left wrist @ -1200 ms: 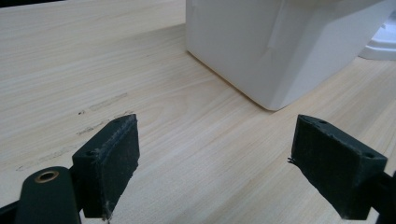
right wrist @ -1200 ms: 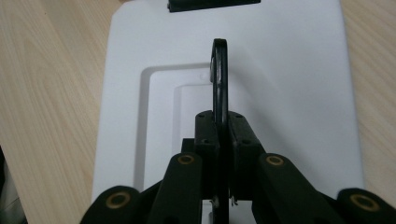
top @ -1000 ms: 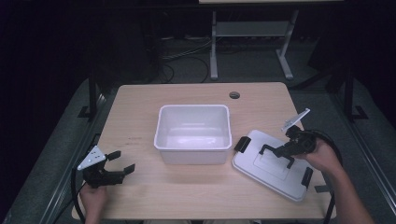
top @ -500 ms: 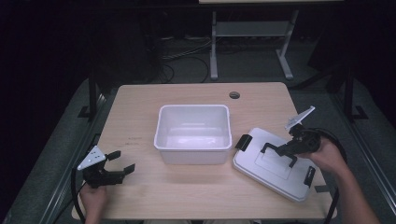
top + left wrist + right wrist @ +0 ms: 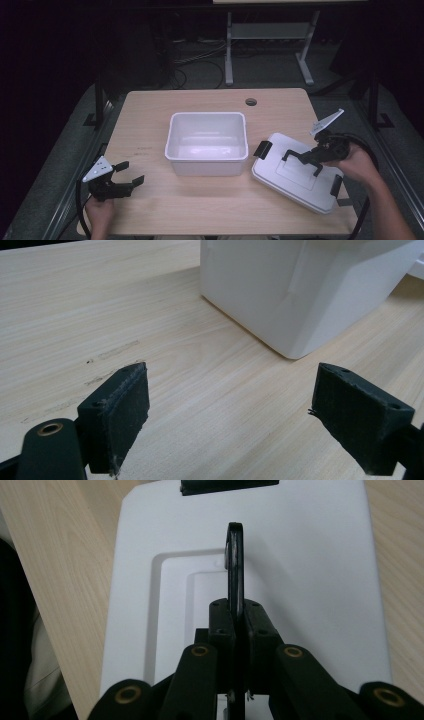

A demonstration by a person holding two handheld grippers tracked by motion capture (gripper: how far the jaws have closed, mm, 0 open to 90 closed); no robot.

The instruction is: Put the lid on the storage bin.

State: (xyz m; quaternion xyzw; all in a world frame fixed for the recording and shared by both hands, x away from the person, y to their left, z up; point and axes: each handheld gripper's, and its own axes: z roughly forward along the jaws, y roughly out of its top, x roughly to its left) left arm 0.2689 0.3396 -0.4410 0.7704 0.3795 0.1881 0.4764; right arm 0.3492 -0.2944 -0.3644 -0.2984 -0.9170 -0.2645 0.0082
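Left gripper [image 5: 124, 181], jaws apart over bare surface [image 5: 210, 200] near the front-left edge, idle; white bin [image 5: 207, 142] open at centre, room all around; white lid [image 5: 300, 172] just right of it, its black handle [image 5: 235, 562] clamped by the right gripper [image 5: 312, 156], seemingly for lifting onto the bin.

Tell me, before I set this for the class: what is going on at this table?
A person works with a tool in each hand. The right tool is shut on the black handle of a white lid, which lies on the table right of an open white bin. The left tool hangs open over bare wood near the bin's corner, holding nothing. The lid is not on the bin yet.
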